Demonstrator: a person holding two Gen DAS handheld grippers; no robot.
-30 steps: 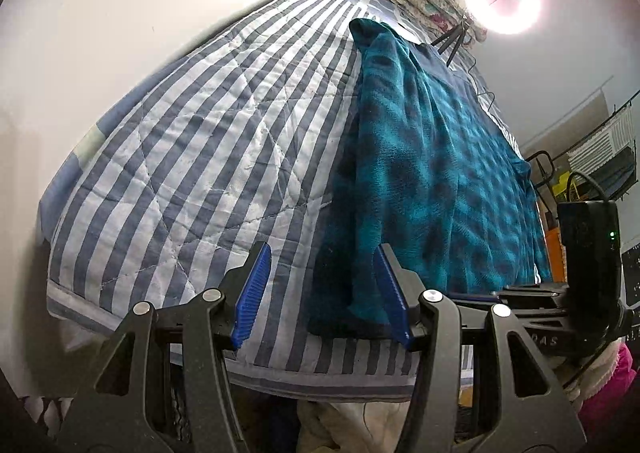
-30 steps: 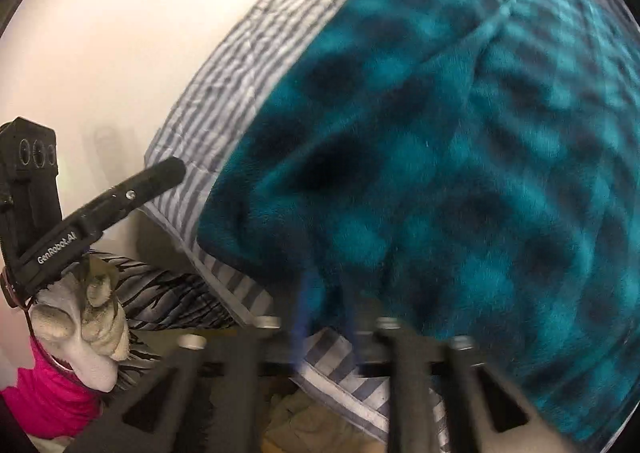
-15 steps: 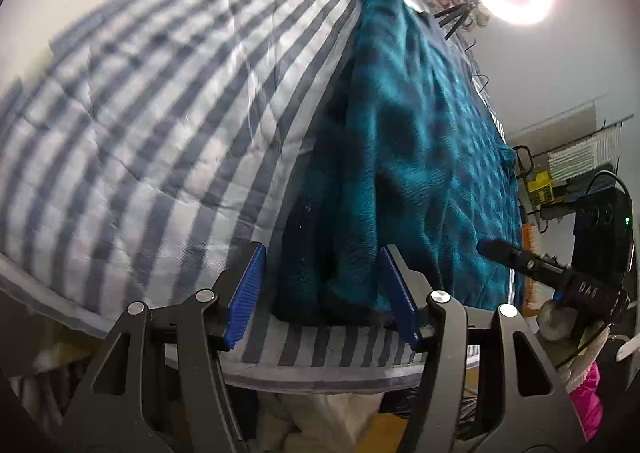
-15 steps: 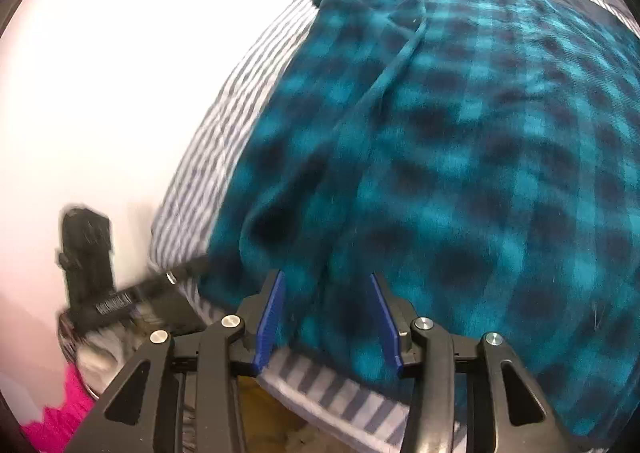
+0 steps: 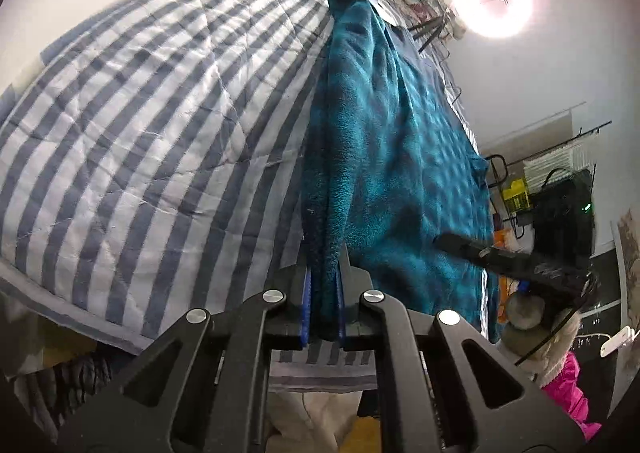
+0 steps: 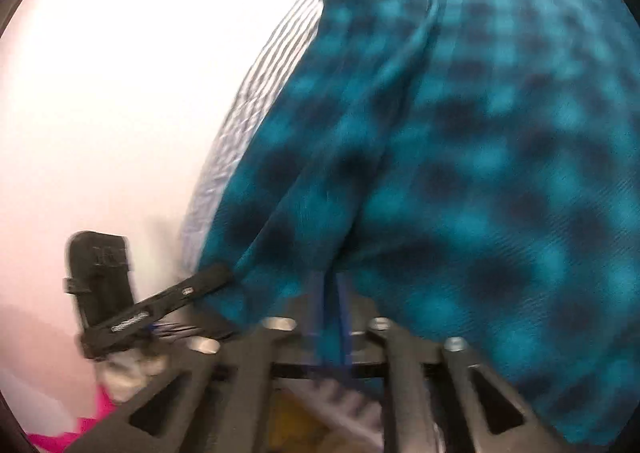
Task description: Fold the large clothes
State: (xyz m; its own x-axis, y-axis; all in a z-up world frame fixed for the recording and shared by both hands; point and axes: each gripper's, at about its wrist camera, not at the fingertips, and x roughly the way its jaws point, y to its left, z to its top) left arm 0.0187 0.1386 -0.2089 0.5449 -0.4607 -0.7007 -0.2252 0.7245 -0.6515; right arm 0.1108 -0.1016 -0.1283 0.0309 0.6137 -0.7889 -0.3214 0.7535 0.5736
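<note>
the teal plaid fleece garment (image 5: 400,141) lies spread on the bed's striped quilt (image 5: 152,117), filling the centre and right of the left wrist view and most of the right wrist view. its near hem hangs at the lower edge of the bed.

the left hand-held gripper (image 5: 324,305) is pressed together on a bunched fold of that hem, blue pads squeezing the pile at lower centre of its frame. the right hand-held gripper (image 6: 330,317) shows blurred at lower centre of its own frame; the log has its jaws opening, yet the frame shows the blue pads close together with a strip of the hem between them, seemingly pinched.

the fabric looks thick, soft and limp, fairly light but bulky, so it will likely sag and drag on the quilt when lifted. it looks plush rather than slippery, so it should hold well if gripped deep. best holds, i judge, are the two hem corners, taking all layers at once so the fold stays even.
</note>
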